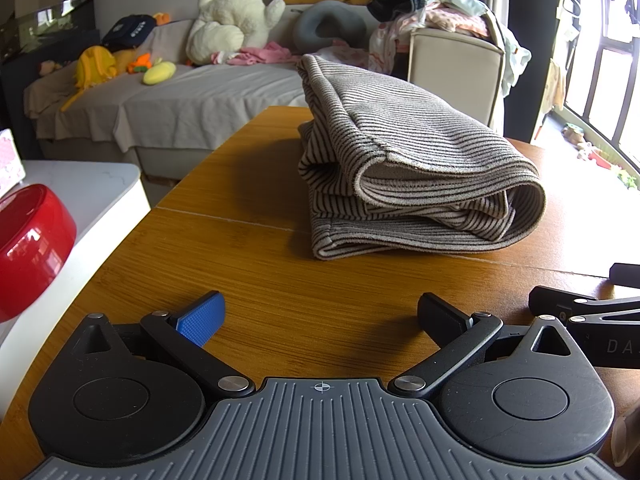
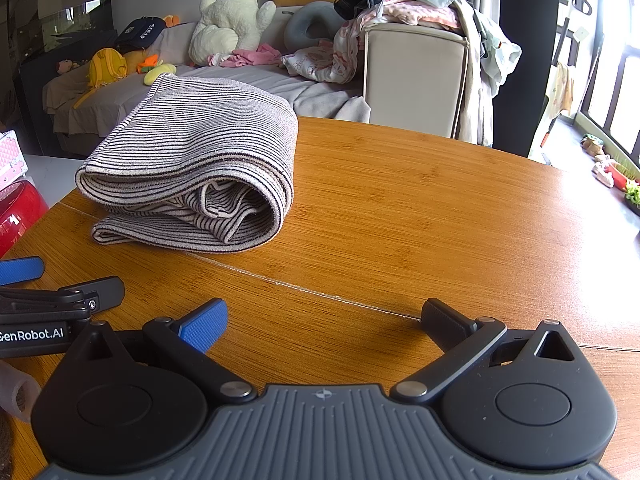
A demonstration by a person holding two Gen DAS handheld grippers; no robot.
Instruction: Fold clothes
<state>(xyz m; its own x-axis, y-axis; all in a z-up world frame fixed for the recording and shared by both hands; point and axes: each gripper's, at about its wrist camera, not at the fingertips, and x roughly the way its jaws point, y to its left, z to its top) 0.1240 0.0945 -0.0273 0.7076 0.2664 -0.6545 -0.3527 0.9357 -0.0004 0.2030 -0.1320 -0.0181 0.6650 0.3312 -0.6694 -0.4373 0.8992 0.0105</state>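
A grey-and-black striped garment lies folded in a thick bundle on the wooden table. It also shows in the right wrist view, on the table. My left gripper is open and empty, low over the table, a short way in front of the bundle. My right gripper is open and empty, in front of and to the right of the bundle. Each gripper shows at the edge of the other's view: the right one, the left one.
A red bowl sits on a white counter left of the table. Behind the table stand a sofa with plush toys and a beige chair piled with clothes. A window is at the right.
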